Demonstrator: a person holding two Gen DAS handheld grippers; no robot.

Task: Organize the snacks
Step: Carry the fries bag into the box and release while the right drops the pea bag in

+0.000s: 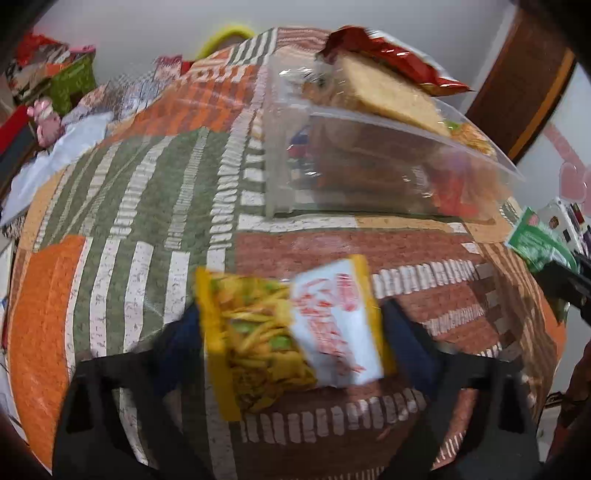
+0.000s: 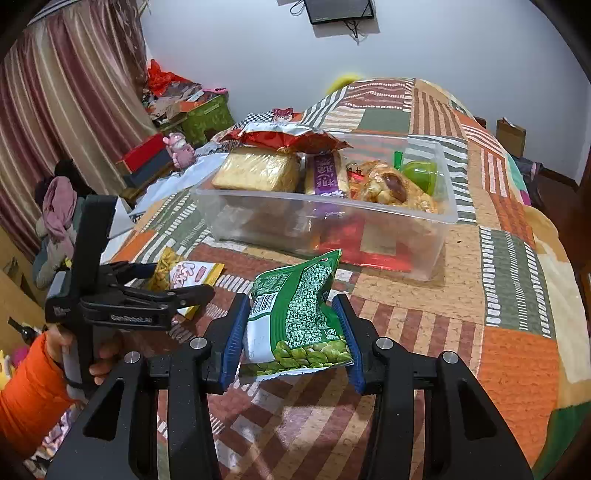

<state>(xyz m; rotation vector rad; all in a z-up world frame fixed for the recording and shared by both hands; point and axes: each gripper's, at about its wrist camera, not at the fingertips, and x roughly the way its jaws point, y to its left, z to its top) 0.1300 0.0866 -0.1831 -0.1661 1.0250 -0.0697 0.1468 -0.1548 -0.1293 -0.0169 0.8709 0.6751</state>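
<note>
My left gripper [image 1: 291, 332] is shut on a yellow and white snack packet [image 1: 288, 332], held above the patchwork bedspread [image 1: 147, 206]. It also shows in the right wrist view [image 2: 184, 275] at the left gripper [image 2: 199, 295]. My right gripper [image 2: 291, 332] is shut on a green pea packet [image 2: 295, 314]; the packet shows at the right edge of the left wrist view [image 1: 539, 240]. A clear plastic bin [image 2: 332, 221] ahead holds bread, a purple packet, a red bag and other snacks. It also shows in the left wrist view [image 1: 354, 177].
The bedspread [image 2: 498, 258] covers the bed. At the left are curtains [image 2: 55, 92], boxes and a pink toy [image 2: 181, 149]. A white wall and a dark screen [image 2: 338, 11] lie behind. A wooden door [image 1: 524, 81] stands right of the bin.
</note>
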